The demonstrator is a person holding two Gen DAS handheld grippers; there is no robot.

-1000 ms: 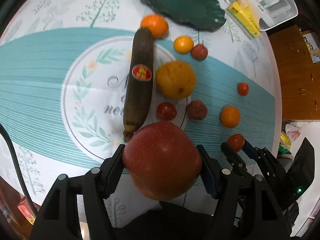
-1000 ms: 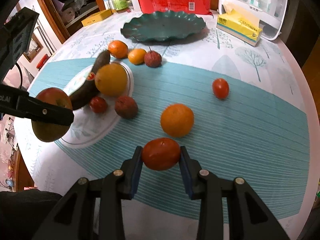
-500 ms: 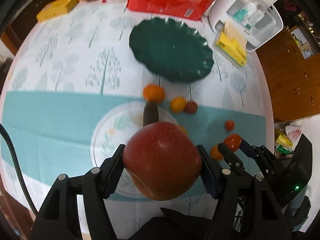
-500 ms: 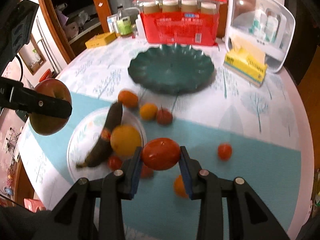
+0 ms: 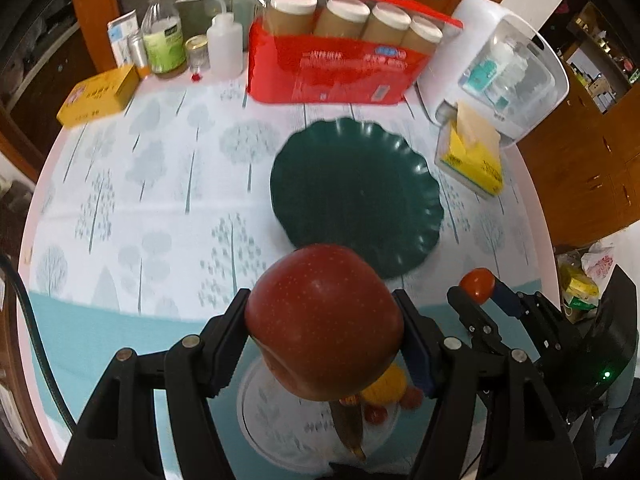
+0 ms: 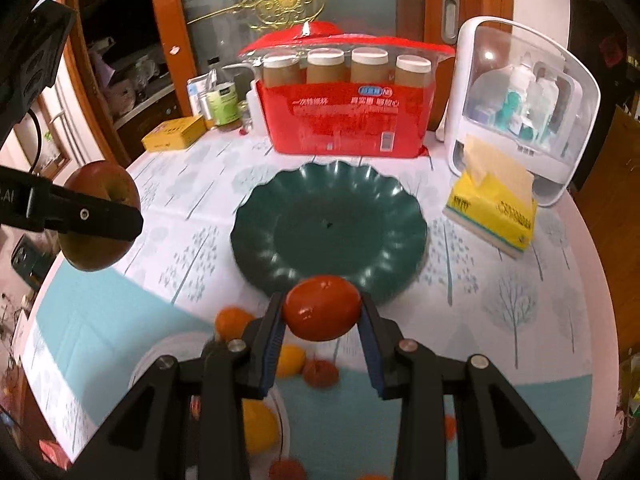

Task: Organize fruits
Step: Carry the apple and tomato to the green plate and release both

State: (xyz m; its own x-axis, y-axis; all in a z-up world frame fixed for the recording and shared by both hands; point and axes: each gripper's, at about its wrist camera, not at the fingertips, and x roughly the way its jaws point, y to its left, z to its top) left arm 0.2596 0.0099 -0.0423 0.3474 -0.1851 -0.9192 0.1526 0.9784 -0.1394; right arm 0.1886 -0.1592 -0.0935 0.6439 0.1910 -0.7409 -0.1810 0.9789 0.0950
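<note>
Two hand-held grippers aloft, left (image 5: pixel 324 320) clamping red apple (image 5: pixel 323 322), right (image 6: pixel 322 308) clamping tomato (image 6: pixel 322 307), green plate (image 6: pixel 280 256) below

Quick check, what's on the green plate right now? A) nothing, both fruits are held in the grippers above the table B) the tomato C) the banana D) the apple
A: the green plate shows a bare dark surface in both views, while the left gripper is shut on the apple and the right gripper is shut on the tomato, both short of the plate.
</note>
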